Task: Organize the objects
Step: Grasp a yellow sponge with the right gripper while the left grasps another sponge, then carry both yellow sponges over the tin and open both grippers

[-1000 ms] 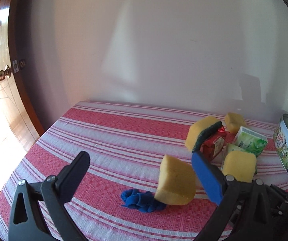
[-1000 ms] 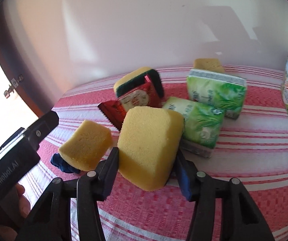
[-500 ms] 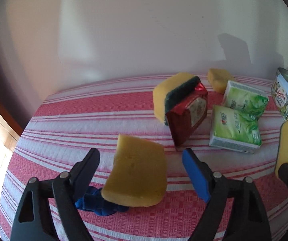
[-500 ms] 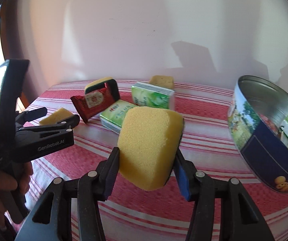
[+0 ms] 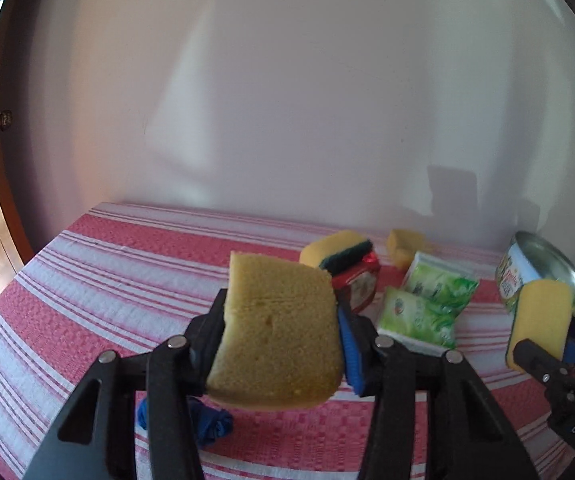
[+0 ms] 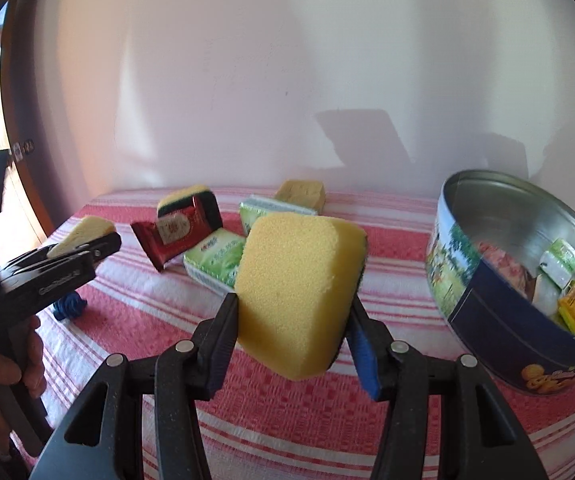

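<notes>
Left wrist view: left gripper [image 5: 281,332] jaws are closing on a plain yellow sponge block [image 5: 277,330], pads already pressing its two flat sides, block lifted clear of the striped surface [image 5: 99,280]. The foam is porous, with rough-cut faces: light, soft, compressible, not fragile. It is best taken across the flat sides near mid-body; a squeeze will deform it, so moderate pressure should be enough. A blue cloth-like bundle [image 5: 207,426] is lying on the surface below the block, partly hidden, so I can't identify it. Further back: a yellow-green scrub sponge [image 5: 337,250], a red packet [image 5: 357,286], two green packs [image 5: 423,312], another small sponge [image 5: 405,242].

Right wrist view: right gripper [image 6: 291,316] is holding a yellow sponge [image 6: 295,288] between narrow jaws, above the surface and just left of the round tin [image 6: 499,312]. Rounded corners, fine pores, and a dark scrub layer showing at its right edge. Handling looks the same: light and squashy, low slip risk on the pads. The tin is sitting open with several small packets inside; it's probably the drop target for both sponges.
</notes>
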Motion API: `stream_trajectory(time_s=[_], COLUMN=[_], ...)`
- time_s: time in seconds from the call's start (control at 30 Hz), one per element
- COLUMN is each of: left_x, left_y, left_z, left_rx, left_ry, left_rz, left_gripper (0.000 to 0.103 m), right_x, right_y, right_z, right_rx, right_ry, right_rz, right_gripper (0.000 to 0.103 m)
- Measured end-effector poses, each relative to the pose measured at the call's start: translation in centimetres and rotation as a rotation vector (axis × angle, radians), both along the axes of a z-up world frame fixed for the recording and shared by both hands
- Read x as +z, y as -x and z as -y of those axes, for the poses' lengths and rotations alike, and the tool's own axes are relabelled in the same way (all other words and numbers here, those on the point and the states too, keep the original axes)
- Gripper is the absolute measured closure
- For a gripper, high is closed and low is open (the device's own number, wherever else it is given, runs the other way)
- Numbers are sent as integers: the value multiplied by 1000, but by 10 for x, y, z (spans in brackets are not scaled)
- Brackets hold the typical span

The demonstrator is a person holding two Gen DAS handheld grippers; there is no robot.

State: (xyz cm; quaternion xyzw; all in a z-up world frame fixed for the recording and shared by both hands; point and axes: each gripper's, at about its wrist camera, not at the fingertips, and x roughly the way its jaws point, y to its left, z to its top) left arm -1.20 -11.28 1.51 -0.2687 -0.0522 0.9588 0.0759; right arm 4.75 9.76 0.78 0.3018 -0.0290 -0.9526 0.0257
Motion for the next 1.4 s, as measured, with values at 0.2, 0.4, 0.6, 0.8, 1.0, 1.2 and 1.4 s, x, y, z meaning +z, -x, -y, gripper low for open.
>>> stream_trajectory(time_s=[0.2,0.4,0.6,0.8,1.0,1.2,1.4], left_x=[5,11,12,11,11,10,10], left_y=[-12,-20,-27,-35,-40,-42,-47], left_z=[-25,-36,-57,-82,-105,-126,-143], left_rx=[31,35,41,29,12,4,-3], left_ry=[46,59,78,87,99,102,106], left_rz=[-43,-60,-57,-55,-50,-45,-47], left_gripper=[55,55,55,55,55,55,55], right_x=[5,8,12,14,17,22,25], right_y=[-1,-6,-19,-25,-31,-38,-43], right_z=[0,-14,-35,-51,-66,-82,-99], right_rx=[-23,-25,-38,-41,-51,-59,-67], right_ry=[-69,-69,-84,-90,-98,-109,-128], right_rz=[-69,-85,-100,-106,-112,-130,-147], right_gripper=[49,49,49,49,49,49,49])
